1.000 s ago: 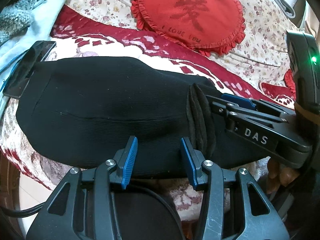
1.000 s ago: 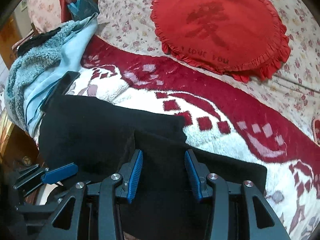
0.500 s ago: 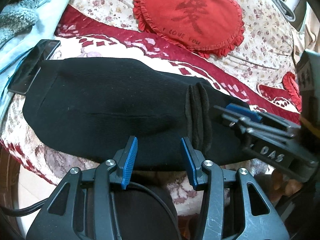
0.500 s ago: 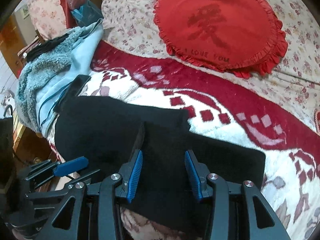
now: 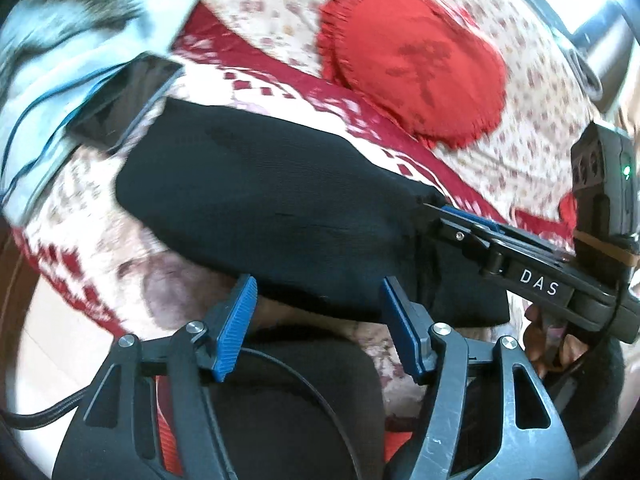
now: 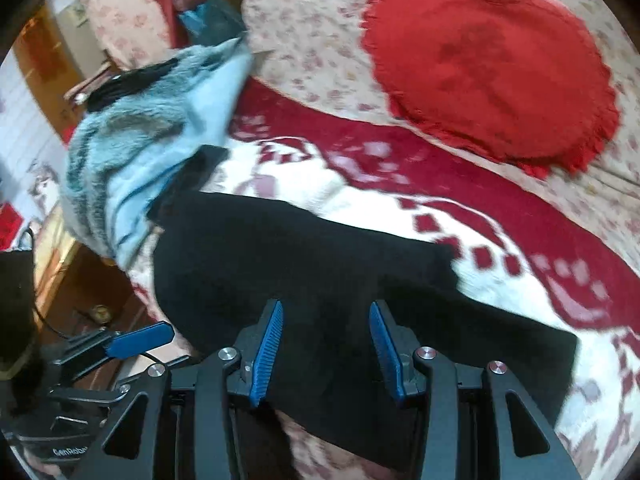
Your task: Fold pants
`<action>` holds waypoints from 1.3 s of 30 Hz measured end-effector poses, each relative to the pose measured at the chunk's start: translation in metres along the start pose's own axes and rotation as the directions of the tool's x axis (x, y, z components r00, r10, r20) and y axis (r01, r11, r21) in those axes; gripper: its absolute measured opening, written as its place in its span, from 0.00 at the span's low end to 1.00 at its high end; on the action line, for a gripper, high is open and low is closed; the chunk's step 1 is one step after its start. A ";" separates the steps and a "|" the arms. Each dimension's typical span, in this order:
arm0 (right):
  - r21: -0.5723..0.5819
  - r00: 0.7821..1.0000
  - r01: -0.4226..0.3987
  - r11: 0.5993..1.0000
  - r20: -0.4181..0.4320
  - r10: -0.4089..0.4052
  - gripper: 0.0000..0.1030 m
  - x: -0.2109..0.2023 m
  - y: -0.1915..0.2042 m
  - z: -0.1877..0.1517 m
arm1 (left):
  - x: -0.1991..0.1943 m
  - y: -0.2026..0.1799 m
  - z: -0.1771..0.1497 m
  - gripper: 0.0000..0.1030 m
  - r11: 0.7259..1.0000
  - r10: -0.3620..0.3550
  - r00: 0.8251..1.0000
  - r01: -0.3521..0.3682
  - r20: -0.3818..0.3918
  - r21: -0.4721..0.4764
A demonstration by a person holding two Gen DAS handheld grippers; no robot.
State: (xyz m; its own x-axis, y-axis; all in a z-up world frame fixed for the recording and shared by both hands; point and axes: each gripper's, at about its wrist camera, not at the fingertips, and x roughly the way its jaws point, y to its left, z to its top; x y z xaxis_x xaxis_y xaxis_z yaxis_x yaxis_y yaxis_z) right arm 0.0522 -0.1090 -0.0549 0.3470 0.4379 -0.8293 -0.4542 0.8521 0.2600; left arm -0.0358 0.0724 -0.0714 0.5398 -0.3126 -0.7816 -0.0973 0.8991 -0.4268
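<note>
The black pants (image 5: 272,204) lie folded on the red and white blanket (image 5: 72,216) at the bed's near edge; they also show in the right wrist view (image 6: 320,264). My left gripper (image 5: 318,312) is open and empty, just short of the pants' near edge. My right gripper (image 6: 326,332) is open, its blue pads (image 6: 272,344) low over the pants, nothing between them. In the left wrist view the right gripper (image 5: 472,220) reaches in from the right, its fingertips at the pants' right end.
A red heart-shaped cushion (image 6: 492,76) lies on the floral bedspread (image 6: 312,48) beyond the blanket. A light blue fleece garment (image 6: 148,136) and a black phone (image 5: 120,104) lie at the pants' left end. The bed edge and wooden floor (image 6: 80,288) are to the left.
Both grippers have pulled back toward me and shifted, blurring the views. The upright fold ridge near the right gripper is gone; the pants lie flatter.
</note>
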 end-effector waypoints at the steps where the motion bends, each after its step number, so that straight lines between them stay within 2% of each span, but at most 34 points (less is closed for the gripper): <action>1: -0.010 1.000 -0.008 1.000 -0.009 0.008 0.42 0.005 0.005 0.003 | -0.002 0.005 0.000 0.62 1.000 0.004 1.000 -0.004 0.000 -0.012; 4: -0.038 0.999 -0.010 0.999 -0.031 0.009 0.42 0.018 0.019 0.010 | -0.004 0.025 0.002 0.62 0.998 0.033 0.999 -0.033 0.000 -0.060; 8: -0.053 0.998 -0.044 0.998 -0.049 0.041 0.42 0.030 0.029 0.016 | -0.008 0.042 0.001 0.62 0.994 0.035 0.999 -0.034 0.007 -0.108; 18: -0.140 0.994 -0.081 0.987 -0.082 0.070 0.45 0.053 0.055 0.039 | -0.002 0.073 -0.003 0.62 0.970 -0.021 1.000 0.018 -0.012 -0.242; 23: -0.203 0.989 -0.135 0.970 -0.084 0.120 0.46 0.063 0.071 0.053 | 0.001 0.075 0.003 0.62 0.966 -0.033 0.999 0.033 0.004 -0.256; 39: -0.381 0.973 -0.219 0.899 -0.161 0.169 0.47 0.120 0.123 0.100 | 0.029 0.088 0.025 0.64 0.944 -0.067 0.998 0.070 0.018 -0.321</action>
State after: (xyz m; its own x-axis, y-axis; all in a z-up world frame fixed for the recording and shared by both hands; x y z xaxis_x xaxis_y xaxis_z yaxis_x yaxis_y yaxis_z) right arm 0.1199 0.0775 -0.0731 0.1292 0.5235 -0.8421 -0.7963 0.5609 0.2266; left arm -0.0084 0.1505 -0.1203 0.5604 -0.3669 -0.7425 -0.3227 0.7289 -0.6038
